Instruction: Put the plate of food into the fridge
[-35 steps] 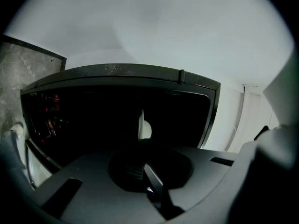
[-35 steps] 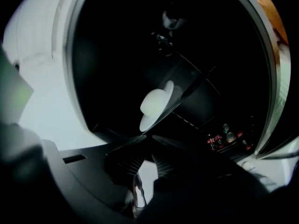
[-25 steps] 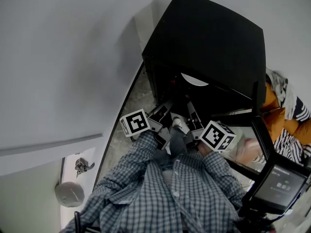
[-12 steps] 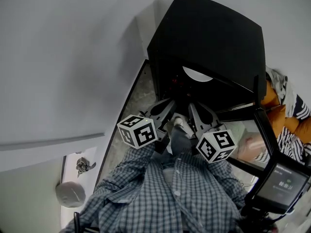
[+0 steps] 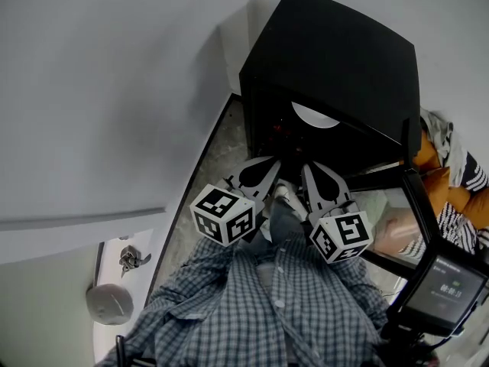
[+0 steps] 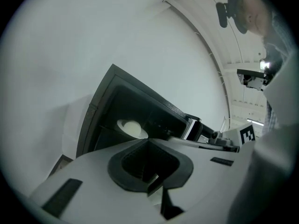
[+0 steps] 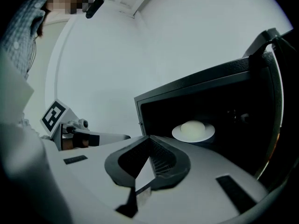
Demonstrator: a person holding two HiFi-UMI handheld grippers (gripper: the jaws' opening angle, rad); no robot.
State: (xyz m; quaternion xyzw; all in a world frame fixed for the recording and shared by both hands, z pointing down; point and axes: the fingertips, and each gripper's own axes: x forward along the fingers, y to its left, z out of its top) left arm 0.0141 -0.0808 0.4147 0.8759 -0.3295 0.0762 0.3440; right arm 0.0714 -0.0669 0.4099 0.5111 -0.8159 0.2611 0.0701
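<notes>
Item, far left: pale wall and a strip of speckled floor, bare of task goods. Item: left gripper, marker cube toward the person; its own view shows the left gripper with jaws pressed together, tips meeting and nothing between them, pointing at the fridge mouth from outside. Item, centre: black fridge, door open, interior dark. Item: plate of food, white, lying inside the fridge on what looks like a shelf; the plate carries a pale domed portion and touches neither gripper. From the left gripper view the plate shows just inside the opening. Item: right gripper, beside the left one and likewise outside the cabinet; its own view shows the right gripper narrowed fully shut and empty. Item, right: fridge door, swung out, its glass catching reflections. Item, lower right: a device with a lit screen. Condition note: the placing looks done and the door appears to be what remains. Hazards, judged: the plate may sit close to the front, so a hard-swung door could strike its rim and shift the food; shut jaws pushing smooth glass may slip; the door left ajar would defeat the storage.
</notes>
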